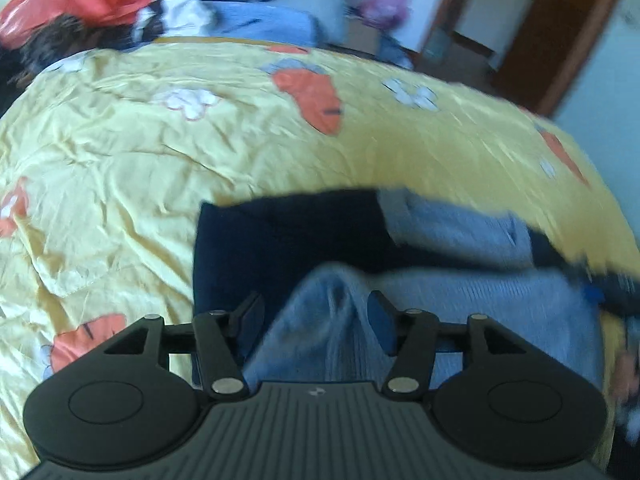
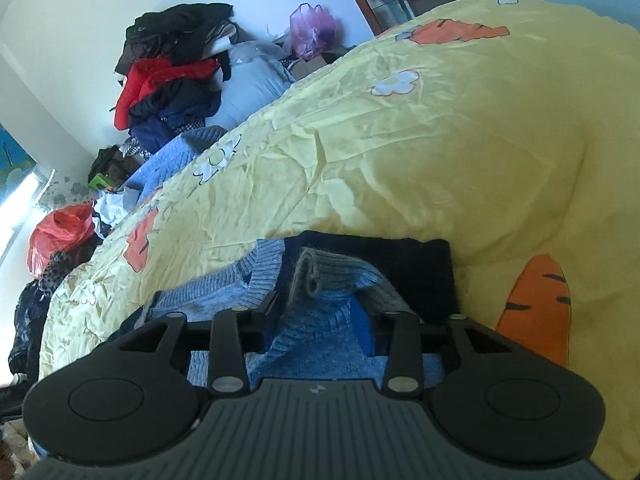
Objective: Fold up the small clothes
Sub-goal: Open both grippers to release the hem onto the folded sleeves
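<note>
A: Biggest thing on my screens is the yellow quilt (image 1: 168,168), carrot and flower print, creased all over, filling most of both wrist views.

B: And past it?

A: On the right wrist feed, a heap of dark and red clothes (image 2: 172,76) against the wall, a pale blue pillow (image 2: 252,80) just beside it, a purple plastic bag (image 2: 312,32) further along and a red plastic bag (image 2: 60,236) lower down near the window side. The left feed is smeared with motion blur, so I won't say much about that end.

B: Where's the garment?

A: Blue knit sweater (image 2: 224,292) with a navy panel, lying on the quilt right under both tools. Ribbed grey-blue edge, looks like a cuff or hem, bunched up on top of the navy part.

B: Left tool?

A: I've got the left gripper (image 1: 316,316) with a raised fold of the sweater (image 1: 460,300) standing between its fingers (image 1: 250,312). The jaws sit fairly wide; whether the pads actually press the knit, I cannot tell.

B: Right?

A: Right gripper (image 2: 320,312), same story: a hump of blue knit rises between the fingers (image 2: 362,324), blue pad right against it on one side. Gripping or just straddling, I cannot tell.
</note>
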Tool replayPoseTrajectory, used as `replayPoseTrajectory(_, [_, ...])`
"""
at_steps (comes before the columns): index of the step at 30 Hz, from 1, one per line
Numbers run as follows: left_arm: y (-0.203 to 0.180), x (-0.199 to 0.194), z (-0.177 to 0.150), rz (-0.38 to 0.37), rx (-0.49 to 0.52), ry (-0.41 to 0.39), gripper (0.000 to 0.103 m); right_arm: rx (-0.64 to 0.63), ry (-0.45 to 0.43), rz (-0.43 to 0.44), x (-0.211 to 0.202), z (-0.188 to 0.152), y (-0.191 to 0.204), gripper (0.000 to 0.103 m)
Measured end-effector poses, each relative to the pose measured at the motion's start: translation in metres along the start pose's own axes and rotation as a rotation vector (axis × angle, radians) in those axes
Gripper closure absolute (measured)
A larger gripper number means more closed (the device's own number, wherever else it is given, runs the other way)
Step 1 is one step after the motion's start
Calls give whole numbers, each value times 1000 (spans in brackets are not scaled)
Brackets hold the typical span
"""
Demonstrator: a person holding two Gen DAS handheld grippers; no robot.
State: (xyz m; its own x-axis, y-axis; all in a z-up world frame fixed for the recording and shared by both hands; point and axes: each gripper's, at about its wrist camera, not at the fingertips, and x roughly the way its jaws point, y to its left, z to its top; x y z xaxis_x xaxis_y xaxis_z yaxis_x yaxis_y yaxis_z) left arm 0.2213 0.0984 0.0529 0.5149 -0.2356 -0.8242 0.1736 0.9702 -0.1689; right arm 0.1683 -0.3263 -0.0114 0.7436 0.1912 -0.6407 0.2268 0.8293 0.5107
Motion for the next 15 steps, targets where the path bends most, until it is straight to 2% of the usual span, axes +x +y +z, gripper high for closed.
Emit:
replayPoseTrajectory(4, [-5, -5, -28, -29, 72, 16, 48, -16, -4, 14, -7, -2, 2, 51])
replayPoseTrajectory(7, [-8, 4, -37, -60, 91, 28, 50, -32, -1, 13, -11, -5, 5, 47])
replayPoseTrajectory(9, [-10, 12, -39, -55, 84, 37, 60, -37, 0, 8, -12, -6, 6, 47])
replayPoseTrajectory(13, [-8, 26, -44, -39, 50, 29, 70, -50, -4, 7, -15, -7, 10, 47])
replayPoseTrajectory(15, [-5, 26, -46, -52, 19, 5, 94, -68, -11, 7, -17, -7, 12, 47])
